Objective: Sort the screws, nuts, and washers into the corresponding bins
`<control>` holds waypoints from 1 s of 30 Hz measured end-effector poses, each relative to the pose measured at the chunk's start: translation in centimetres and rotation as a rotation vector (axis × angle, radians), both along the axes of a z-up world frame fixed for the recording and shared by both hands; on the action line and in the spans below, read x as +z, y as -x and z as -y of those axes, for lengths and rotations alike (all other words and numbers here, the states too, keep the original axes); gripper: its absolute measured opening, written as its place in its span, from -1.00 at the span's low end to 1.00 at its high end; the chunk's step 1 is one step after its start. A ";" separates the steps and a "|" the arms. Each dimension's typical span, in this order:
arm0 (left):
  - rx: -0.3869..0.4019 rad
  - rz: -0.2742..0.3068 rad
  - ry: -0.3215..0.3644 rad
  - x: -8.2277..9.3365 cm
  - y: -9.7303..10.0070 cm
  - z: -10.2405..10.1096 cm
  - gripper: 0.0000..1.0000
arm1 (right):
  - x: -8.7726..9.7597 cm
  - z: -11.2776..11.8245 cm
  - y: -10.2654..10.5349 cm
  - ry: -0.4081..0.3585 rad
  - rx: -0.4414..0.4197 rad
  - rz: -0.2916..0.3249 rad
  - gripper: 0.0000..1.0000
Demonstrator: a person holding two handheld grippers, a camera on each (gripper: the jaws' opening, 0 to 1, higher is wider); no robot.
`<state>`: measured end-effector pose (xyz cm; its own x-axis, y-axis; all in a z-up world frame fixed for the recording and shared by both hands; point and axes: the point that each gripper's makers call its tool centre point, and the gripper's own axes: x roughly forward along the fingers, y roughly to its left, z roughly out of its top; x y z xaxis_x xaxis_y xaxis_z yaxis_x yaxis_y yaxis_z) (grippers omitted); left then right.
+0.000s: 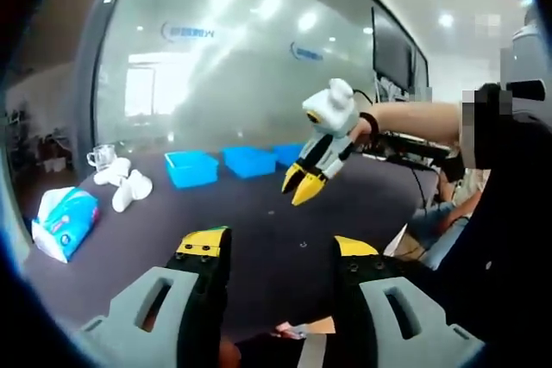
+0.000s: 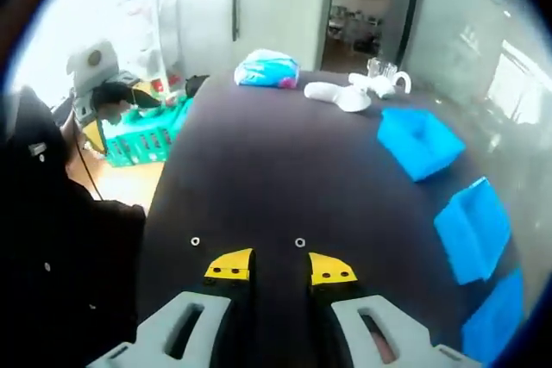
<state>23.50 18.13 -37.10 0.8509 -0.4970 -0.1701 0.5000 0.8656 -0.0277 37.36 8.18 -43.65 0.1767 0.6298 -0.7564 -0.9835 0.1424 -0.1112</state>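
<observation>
Two small metal ring-shaped pieces, one [image 2: 196, 241] to the left and one [image 2: 299, 242] just ahead of my right gripper [image 2: 280, 269], lie on the dark table [image 2: 259, 178]. That gripper hovers above them, open, with nothing between its yellow tips. In the left gripper view it hangs in mid-air [image 1: 302, 185], held by a hand from the right. One small piece [image 1: 302, 245] lies on the table between my left gripper's [image 1: 280, 247] open, empty jaws. Three blue bins [image 1: 191, 168] [image 1: 249, 161] [image 1: 287, 154] stand in a row at the table's far side, and along the right edge [image 2: 418, 140] [image 2: 474, 226] [image 2: 493, 325].
A tissue pack [image 1: 65, 221] [image 2: 267, 69], white objects [image 1: 125, 183] [image 2: 345, 92] and a glass mug [image 1: 101, 157] [image 2: 384, 71] sit at one end of the table. A green basket [image 2: 142, 135] stands on the floor. The person's dark clothing [image 2: 60, 239] is close at the left.
</observation>
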 end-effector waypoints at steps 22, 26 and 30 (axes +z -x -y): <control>0.009 -0.014 0.016 -0.5 -0.1 -0.3 -0.12 | -2.9 -1.3 -2.0 0.073 0.016 -0.041 -0.75; 0.011 -0.016 0.017 -0.6 -0.1 -0.4 -0.12 | -2.8 -1.2 -2.4 0.069 0.008 -0.046 -0.81; 0.014 -0.017 0.018 -0.6 -0.2 -0.5 -0.12 | -3.0 -1.4 -2.4 0.068 0.009 -0.055 -0.84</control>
